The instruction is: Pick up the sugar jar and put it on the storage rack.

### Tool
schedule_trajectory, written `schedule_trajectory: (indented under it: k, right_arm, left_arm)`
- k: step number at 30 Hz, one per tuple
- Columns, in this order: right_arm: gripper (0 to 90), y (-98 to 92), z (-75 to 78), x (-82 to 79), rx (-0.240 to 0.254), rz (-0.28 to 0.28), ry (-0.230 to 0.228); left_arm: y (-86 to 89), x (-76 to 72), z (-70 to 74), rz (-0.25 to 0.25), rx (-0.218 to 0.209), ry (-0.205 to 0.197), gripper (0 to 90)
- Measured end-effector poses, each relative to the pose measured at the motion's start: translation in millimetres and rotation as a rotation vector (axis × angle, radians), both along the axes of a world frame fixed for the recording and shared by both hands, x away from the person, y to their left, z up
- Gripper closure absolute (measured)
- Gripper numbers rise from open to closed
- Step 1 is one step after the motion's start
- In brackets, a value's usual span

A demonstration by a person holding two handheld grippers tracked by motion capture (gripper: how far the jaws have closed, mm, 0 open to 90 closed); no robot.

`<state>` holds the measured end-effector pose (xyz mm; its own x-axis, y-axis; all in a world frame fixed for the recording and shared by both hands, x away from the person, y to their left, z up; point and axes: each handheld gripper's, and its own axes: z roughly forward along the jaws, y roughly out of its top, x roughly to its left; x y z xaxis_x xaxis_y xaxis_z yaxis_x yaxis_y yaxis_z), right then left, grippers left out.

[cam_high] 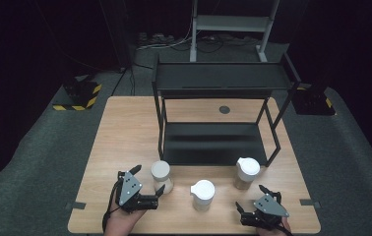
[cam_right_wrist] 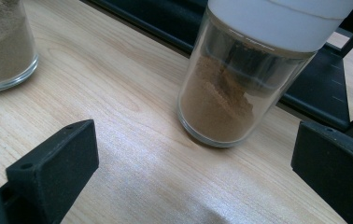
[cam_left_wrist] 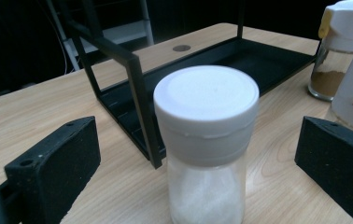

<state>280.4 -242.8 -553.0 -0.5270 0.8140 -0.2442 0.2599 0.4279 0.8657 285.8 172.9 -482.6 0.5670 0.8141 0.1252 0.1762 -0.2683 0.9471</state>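
Note:
Three white-lidded jars stand on the wooden table point(cam_high: 125, 142) in front of a black two-shelf rack point(cam_high: 213, 142). The left jar point(cam_high: 162, 174) holds white powder point(cam_left_wrist: 206, 140). My left gripper point(cam_high: 148, 179) is open, and this jar stands centred in the gap point(cam_left_wrist: 198, 154) without touching either jaw. The right jar point(cam_high: 247, 172) holds brown powder point(cam_right_wrist: 230, 93). It stands a little ahead of my right gripper point(cam_high: 250, 197), which is open and holds nothing point(cam_right_wrist: 193, 163). The middle jar point(cam_high: 202, 194) stands between the two grippers.
The rack's lower shelf point(cam_left_wrist: 258, 60) lies just behind the jars, with its corner post point(cam_left_wrist: 142, 112) close behind the left jar. A round dark grommet point(cam_high: 224, 109) sits in the table under the rack. The table's front edge is close behind both hands.

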Motion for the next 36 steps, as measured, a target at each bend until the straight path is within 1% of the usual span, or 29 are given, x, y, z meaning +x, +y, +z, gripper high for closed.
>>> schedule_trajectory:
  k: [2,4,12,15,23,28,30,31,36]
  right_arm:
    - [0.0,0.0,0.0,0.0,0.000,0.000,0.000]
    - [0.0,-0.2,0.0,0.0,0.002,0.001,0.001]
    - [0.0,0.0,0.0,0.0,0.000,0.002,0.000]
    - [0.0,-0.1,0.0,-0.1,0.001,0.002,0.000]
    - [0.0,-0.3,0.1,0.0,0.003,0.002,0.002]
    - [0.0,-0.2,0.1,0.0,0.003,0.003,0.001]
    - [0.0,-0.3,0.1,0.0,0.003,0.003,0.001]
    - [0.0,-0.5,0.1,-0.1,0.004,0.002,0.001]
    - [0.0,-0.3,0.1,-0.1,0.003,0.003,0.001]
  left_arm:
    - [-1.2,0.8,0.2,0.001,0.002,-0.005,0.2]
    - [-2.2,1.8,0.3,-0.002,-0.004,-0.007,0.2]
    - [-6.9,5.6,0.6,-0.012,-0.002,-0.007,0.2]
    - [-9.5,7.7,-0.2,-0.016,-0.016,-0.002,0.2]
    - [-16.3,14.5,-3.7,-0.021,-0.002,0.003,0.2]
    - [-19.6,18.7,-7.4,-0.022,-0.008,0.016,0.8]
    - [-19.7,19.4,-8.7,-0.024,-0.008,0.018,3.0]
    - [-19.2,20.3,-10.6,-0.026,-0.020,0.025,4.2]
    - [-18.3,21.4,-14.7,-0.032,-0.028,0.044,11.3]
